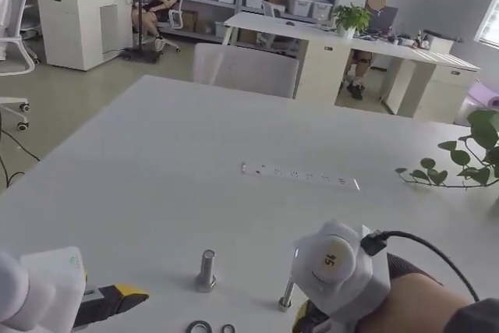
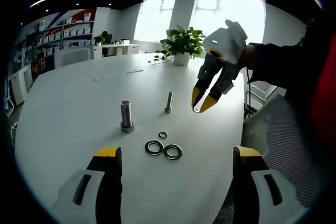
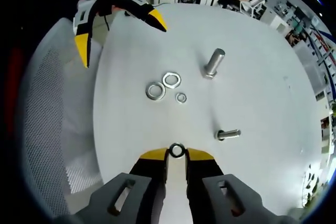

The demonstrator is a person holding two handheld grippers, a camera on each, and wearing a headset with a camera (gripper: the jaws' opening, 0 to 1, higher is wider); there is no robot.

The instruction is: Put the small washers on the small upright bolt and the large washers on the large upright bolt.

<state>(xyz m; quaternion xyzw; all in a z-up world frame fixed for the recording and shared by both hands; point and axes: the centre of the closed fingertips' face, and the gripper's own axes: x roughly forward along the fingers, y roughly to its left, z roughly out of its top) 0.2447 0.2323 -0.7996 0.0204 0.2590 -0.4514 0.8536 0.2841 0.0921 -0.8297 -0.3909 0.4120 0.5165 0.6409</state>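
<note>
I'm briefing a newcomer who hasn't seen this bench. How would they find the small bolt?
On the white table, two bolts stand upright near three loose washers. The small bolt is the one nearer the potted plant, thinner than the stubby large bolt beside it.

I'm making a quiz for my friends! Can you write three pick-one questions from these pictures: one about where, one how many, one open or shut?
1. Where is the lifted washer? A. on a bolt B. in the right gripper C. on a chair
2. How many washers lie on the table? A. two B. three C. five
3. The left gripper is: A. open B. shut C. holding a bolt
Answers: 1 B, its tips pinch it. 2 B, two large, one small. 3 A, its jaws stand wide apart, nothing between.
</note>
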